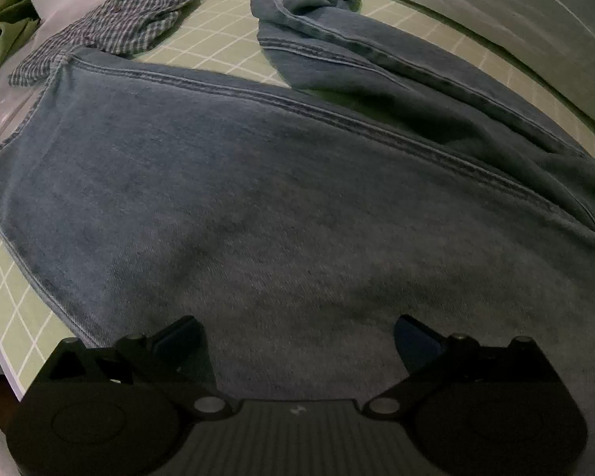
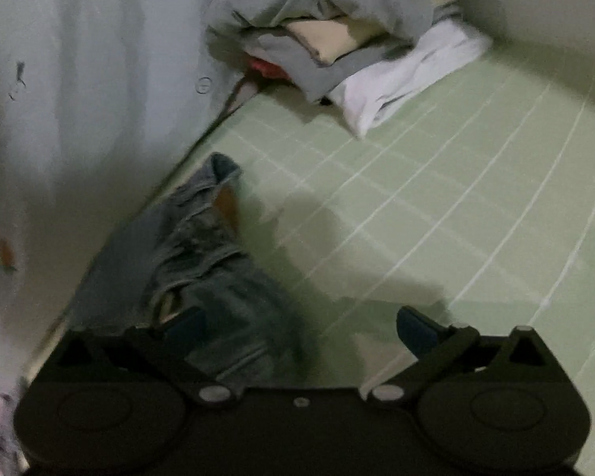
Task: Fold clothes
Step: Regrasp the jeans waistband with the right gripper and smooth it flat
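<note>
Blue jeans (image 1: 258, 182) lie spread across the green grid mat (image 1: 226, 43) in the left wrist view, one leg flat and wide, the other leg (image 1: 337, 35) bent away toward the top right with its cuff bunched. My left gripper (image 1: 297, 337) hovers over the flat denim, its jaws wide apart with only flat fabric beneath them. In the right wrist view the crumpled waist end of the jeans (image 2: 206, 246) lies by the mat's left edge. My right gripper (image 2: 297, 329) is open just above it; the left fingertip (image 2: 186, 327) is over the denim and nothing is pinched.
A blue checked shirt (image 1: 139, 12) lies crumpled at the mat's far left. A heap of grey, cream and white clothes (image 2: 337, 35) sits at the mat's far end. A white patterned sheet (image 2: 79, 119) borders the mat (image 2: 456, 198).
</note>
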